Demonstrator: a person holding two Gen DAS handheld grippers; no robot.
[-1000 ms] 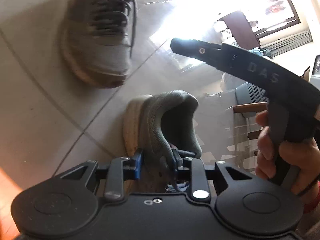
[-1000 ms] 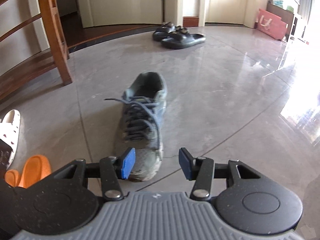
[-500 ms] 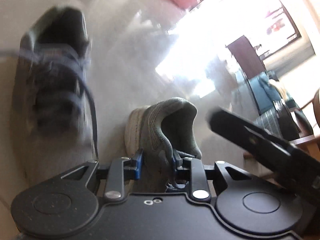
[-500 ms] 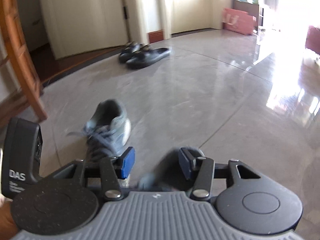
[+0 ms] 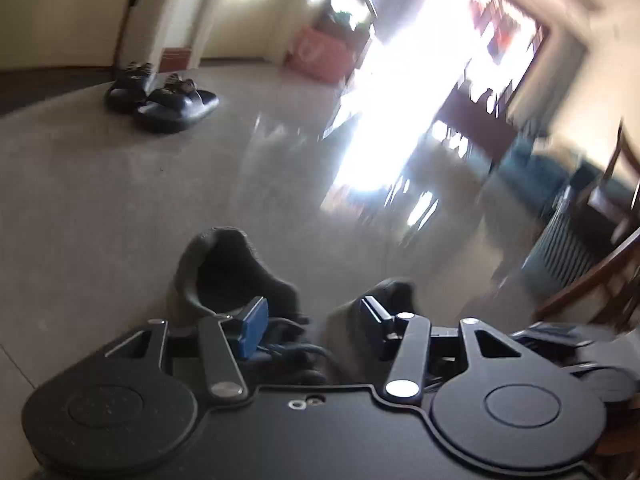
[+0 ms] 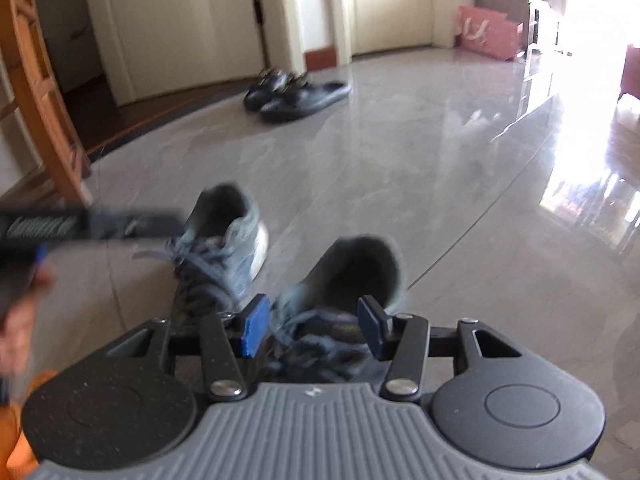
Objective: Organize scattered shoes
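Grey sneakers (image 6: pixel 224 256) (image 6: pixel 356 276) side by side on floor (image 6: pixel 400 168) ahead of our grippers. Left gripper (image 5: pixel 310 322) just opened off its shoe, empty; right gripper (image 6: pixel 308 322) open over the other's laces.

Two grey sneakers on the floor, side by side: the left one (image 6: pixel 224 248) and the right one (image 6: pixel 352 276). Further back, a pair of black sandals (image 6: pixel 296 94), so two there (blurred, but the two soles can be told apart). One pink bag (image 6: pixel 486 36) by the far wall. One wooden chair leg (image 6: pixel 44 92) at the left edge. Something orange (image 6: pixel 18 440) low in the corner, count unclear. Two grippers in play.
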